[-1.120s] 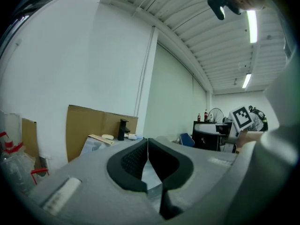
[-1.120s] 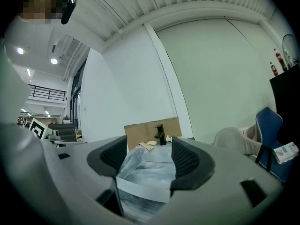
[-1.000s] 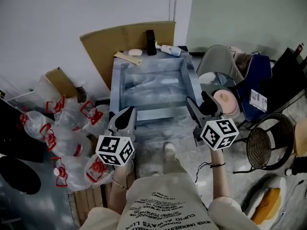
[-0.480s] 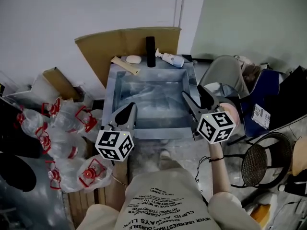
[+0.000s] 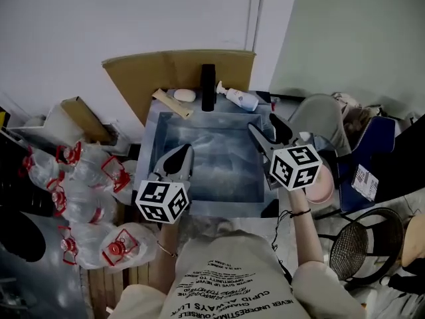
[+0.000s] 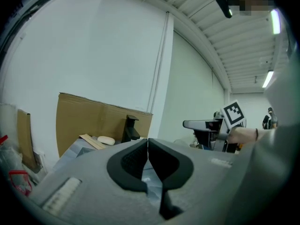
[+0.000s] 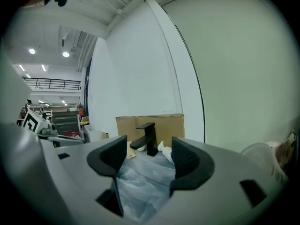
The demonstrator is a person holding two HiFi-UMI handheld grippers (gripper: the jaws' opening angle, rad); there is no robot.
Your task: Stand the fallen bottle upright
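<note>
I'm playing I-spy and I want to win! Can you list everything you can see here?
sink: one, grey, in the middle, lined with clear plastic
faucet: one, black, on the sink's back rim
bottle: one, white, lying on its side right of the faucet
soap: one, white, left of the faucet
cardboard: one sheet, brown, behind the sink
jugs: several, clear with red caps, piled left of the sink
basin: one, pink, right of the sink
mesh seat: one, black, lower right
left gripper: one, grey, jaws shut, over the sink's left side
right gripper: one, grey, jaws open and empty, over the sink's right side
</note>
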